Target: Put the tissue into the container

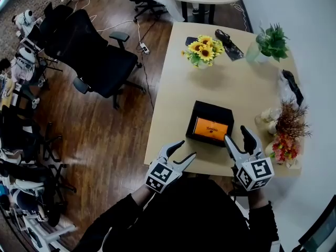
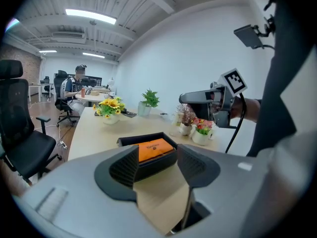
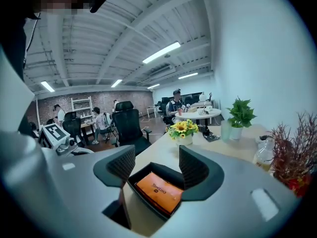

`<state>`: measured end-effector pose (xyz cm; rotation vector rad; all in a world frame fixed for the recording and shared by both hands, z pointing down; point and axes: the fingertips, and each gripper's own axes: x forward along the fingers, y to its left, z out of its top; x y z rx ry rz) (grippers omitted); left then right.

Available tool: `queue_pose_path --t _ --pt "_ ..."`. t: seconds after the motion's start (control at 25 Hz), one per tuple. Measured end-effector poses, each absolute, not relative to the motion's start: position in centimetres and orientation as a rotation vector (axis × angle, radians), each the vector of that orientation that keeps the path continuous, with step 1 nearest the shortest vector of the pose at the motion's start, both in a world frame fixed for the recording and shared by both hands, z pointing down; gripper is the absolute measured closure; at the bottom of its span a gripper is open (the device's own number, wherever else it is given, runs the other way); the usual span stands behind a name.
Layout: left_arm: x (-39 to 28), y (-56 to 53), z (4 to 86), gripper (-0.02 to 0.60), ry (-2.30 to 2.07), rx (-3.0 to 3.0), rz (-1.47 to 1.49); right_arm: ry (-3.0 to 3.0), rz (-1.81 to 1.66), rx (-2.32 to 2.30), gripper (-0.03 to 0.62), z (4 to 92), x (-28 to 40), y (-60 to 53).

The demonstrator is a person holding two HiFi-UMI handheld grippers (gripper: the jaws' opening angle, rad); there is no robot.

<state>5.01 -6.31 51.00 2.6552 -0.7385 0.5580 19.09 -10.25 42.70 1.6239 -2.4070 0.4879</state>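
A black open container (image 1: 202,109) sits near the front edge of the beige table (image 1: 178,93). An orange tissue pack (image 1: 211,128) lies flat inside it. My left gripper (image 1: 186,148) hovers at the table's front edge, just left of the container, jaws open and empty. My right gripper (image 1: 236,134) stands open at the container's right front corner, holding nothing. In the left gripper view the orange pack (image 2: 154,148) shows between the open gripper (image 2: 157,165). In the right gripper view the pack (image 3: 159,191) lies below the open gripper (image 3: 157,170), clear of the pads.
A sunflower vase (image 1: 203,50) and a green potted plant (image 1: 271,42) stand at the table's far end. Dried flower pots (image 1: 286,135) line the right edge near my right gripper. A black office chair (image 1: 89,56) stands left of the table.
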Motion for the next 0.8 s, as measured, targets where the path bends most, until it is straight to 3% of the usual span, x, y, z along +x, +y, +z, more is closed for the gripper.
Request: queue_pose_path --t 0.8 --pt "4.2 -8.2 48.4 0.353 -0.836 2.647 0.512 -2.548 0.389 1.770 0.313 39.0 20.3 -8.1"
